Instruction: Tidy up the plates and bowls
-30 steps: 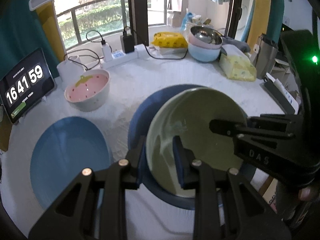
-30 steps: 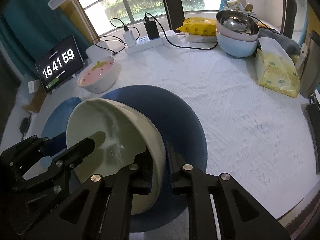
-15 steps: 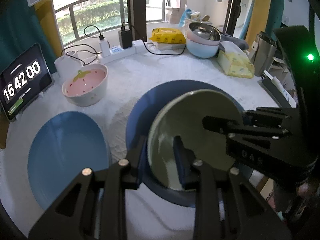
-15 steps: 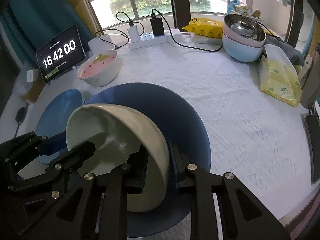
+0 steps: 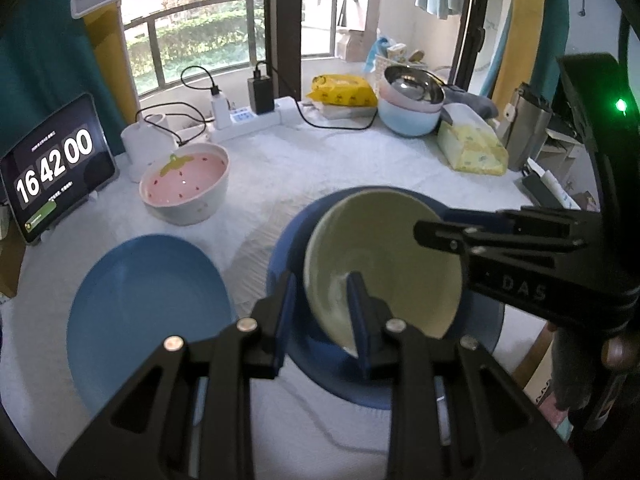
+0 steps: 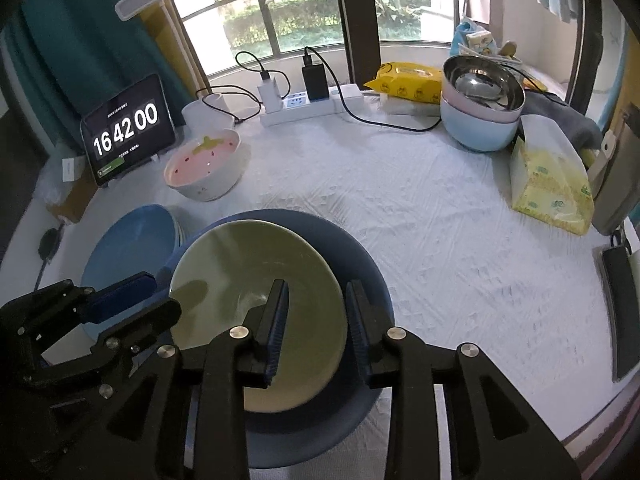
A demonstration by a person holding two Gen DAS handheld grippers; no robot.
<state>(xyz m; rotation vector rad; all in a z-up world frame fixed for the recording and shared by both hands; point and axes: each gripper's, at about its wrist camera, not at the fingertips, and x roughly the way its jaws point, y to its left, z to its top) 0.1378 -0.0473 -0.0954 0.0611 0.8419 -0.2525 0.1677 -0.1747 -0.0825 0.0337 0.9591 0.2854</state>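
Sitting inside the dark blue plate [image 6: 360, 264], the green bowl [image 6: 248, 280] has both grippers at its rim. Left gripper [image 5: 320, 312] straddles the near-left rim, one finger inside, one outside, with a visible gap, so not clamped. Right gripper [image 6: 316, 320] is spread wide over the near-right rim, holding nothing. Light blue plate [image 5: 144, 312] lies beside, left; strawberry bowl [image 5: 184, 184] behind.

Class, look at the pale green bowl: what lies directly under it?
Under the green bowl lies a large dark blue plate, its rim showing around the bowl. The plate's middle is covered by the bowl, so anything there cannot be seen.
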